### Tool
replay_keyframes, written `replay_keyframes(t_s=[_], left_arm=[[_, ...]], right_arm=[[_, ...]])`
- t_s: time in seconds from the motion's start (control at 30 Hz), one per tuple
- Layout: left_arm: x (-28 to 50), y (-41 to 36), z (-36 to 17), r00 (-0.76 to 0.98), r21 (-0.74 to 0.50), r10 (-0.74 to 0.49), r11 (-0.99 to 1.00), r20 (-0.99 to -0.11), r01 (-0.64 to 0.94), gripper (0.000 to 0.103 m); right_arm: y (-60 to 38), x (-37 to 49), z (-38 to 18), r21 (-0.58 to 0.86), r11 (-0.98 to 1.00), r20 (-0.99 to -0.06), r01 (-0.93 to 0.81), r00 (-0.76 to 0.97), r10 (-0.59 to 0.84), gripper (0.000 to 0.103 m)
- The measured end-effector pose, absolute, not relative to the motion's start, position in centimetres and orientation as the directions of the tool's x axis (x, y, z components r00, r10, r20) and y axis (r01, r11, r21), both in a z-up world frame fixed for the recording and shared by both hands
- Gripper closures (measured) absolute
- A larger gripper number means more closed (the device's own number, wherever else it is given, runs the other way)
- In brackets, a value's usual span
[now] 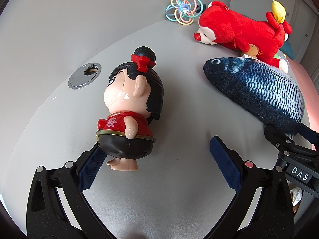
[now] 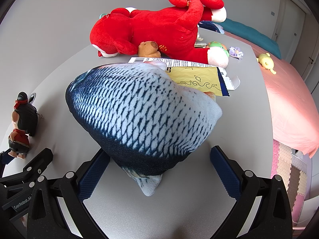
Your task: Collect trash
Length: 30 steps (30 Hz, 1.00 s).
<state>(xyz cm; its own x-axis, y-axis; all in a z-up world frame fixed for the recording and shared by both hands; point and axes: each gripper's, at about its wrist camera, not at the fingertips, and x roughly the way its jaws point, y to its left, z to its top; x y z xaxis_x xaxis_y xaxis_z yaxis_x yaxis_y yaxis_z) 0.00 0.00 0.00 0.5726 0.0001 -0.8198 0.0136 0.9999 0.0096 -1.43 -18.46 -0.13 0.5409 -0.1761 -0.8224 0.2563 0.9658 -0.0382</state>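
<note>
A yellow snack wrapper (image 2: 199,78) with a barcode strip lies on the grey table, partly under a blue plush fish (image 2: 139,115). My right gripper (image 2: 159,169) is open, its jaws either side of the fish's tail end. My left gripper (image 1: 157,159) is open just behind a plastic doll figure (image 1: 129,111) lying on the table; the left finger pad (image 1: 91,169) is close to the doll's lower body. The fish also shows at the right of the left wrist view (image 1: 259,91). A small crumpled scrap (image 1: 297,195) shows past the right gripper's body.
A red plush monkey (image 2: 155,31) lies behind the wrapper, with a small brown bear (image 2: 149,48). A pastel ring rattle (image 1: 183,11), a cable grommet (image 1: 84,75), a green toy (image 2: 217,46), a purple flower (image 2: 236,52) and a yellow toy (image 2: 266,61) sit around. A pink bed (image 2: 289,99) borders the table on the right.
</note>
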Motion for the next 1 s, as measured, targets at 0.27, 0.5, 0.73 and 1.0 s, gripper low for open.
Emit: replay_keyframes(t_s=[0.27, 0.5, 0.73, 1.0], left_arm=[[0.0, 0.1, 0.0, 0.572, 0.009, 0.005, 1.0, -0.82, 0.004, 0.006], [0.0, 0.1, 0.0, 0.573, 0.009, 0.008, 1.0, -0.819, -0.001, 0.006], [-1.0, 0.1, 0.8, 0.584, 0.017, 0.025, 1.0, -0.811, -0.02, 0.006], [-3.0, 1.8, 5.1, 0.625, -0.086, -0.038, 0.995, -0.779, -0.046, 0.006]], right_arm=[[-18.5, -1.4, -0.1, -0.038, 0.966, -0.822, 0.256, 0.541, -0.176, 0.002], [-18.3, -1.7, 0.0, -0.036, 0.982, -0.824, 0.184, 0.551, -0.133, 0.002], [-19.3, -1.9, 0.2, 0.016, 0.999, -0.848, 0.049, 0.53, -0.013, 0.003], [-22.0, -3.3, 3.1, 0.105, 0.989, -0.843, -0.101, 0.519, 0.142, 0.003]])
